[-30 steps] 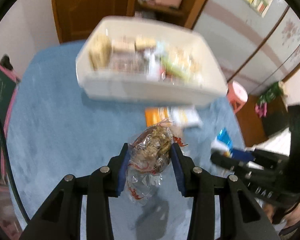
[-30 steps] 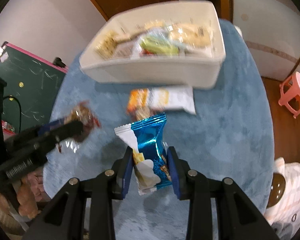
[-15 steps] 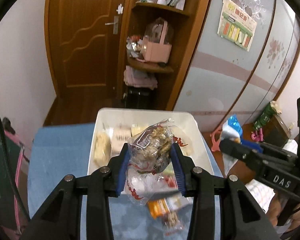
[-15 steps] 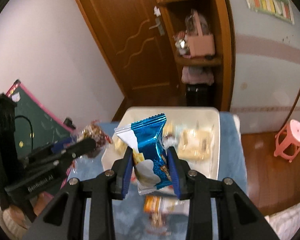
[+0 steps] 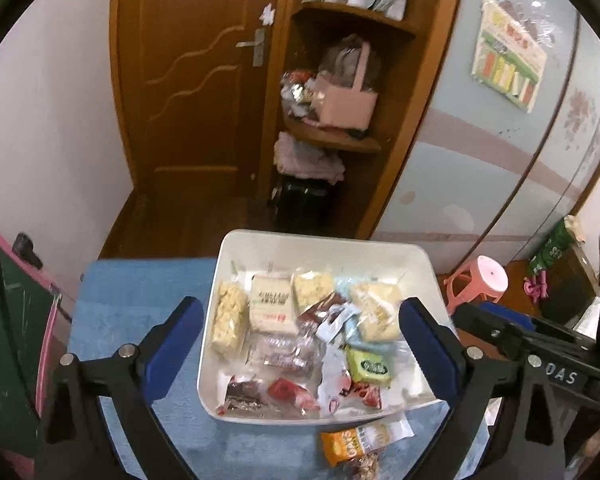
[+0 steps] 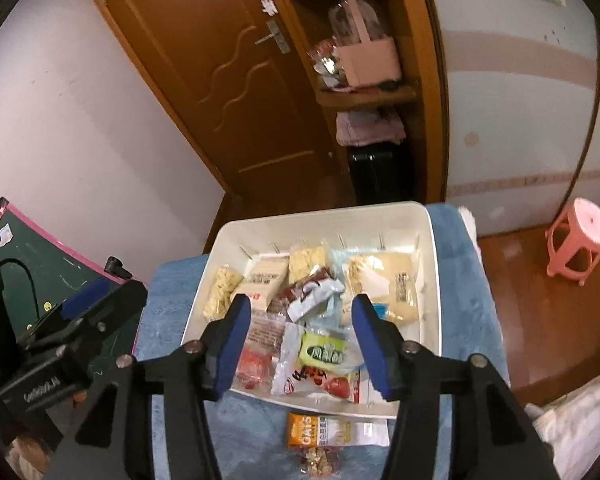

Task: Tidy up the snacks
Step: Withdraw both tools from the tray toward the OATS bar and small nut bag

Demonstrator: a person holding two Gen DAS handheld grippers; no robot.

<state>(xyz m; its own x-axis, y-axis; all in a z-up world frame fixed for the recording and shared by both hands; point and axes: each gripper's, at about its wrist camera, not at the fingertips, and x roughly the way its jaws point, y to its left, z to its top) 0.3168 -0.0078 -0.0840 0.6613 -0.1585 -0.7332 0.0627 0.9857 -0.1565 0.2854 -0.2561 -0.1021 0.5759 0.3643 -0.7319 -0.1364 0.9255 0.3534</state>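
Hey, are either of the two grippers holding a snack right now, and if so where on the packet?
Nothing is held. The left gripper and the right gripper both stand open and empty over the white bin of snacks.

wooden door (image 5: pixel 204 92), corner shelves (image 5: pixel 340 140), pink stool (image 6: pixel 578 240)

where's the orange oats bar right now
The orange oats bar lies on the blue cloth just outside the near wall of the white bin, low in both wrist views, with a clear snack pack beside it.

White bin (image 5: pixel 236 264) snack-filled; orange oat bar (image 6: pixel 332 431) lies outside.
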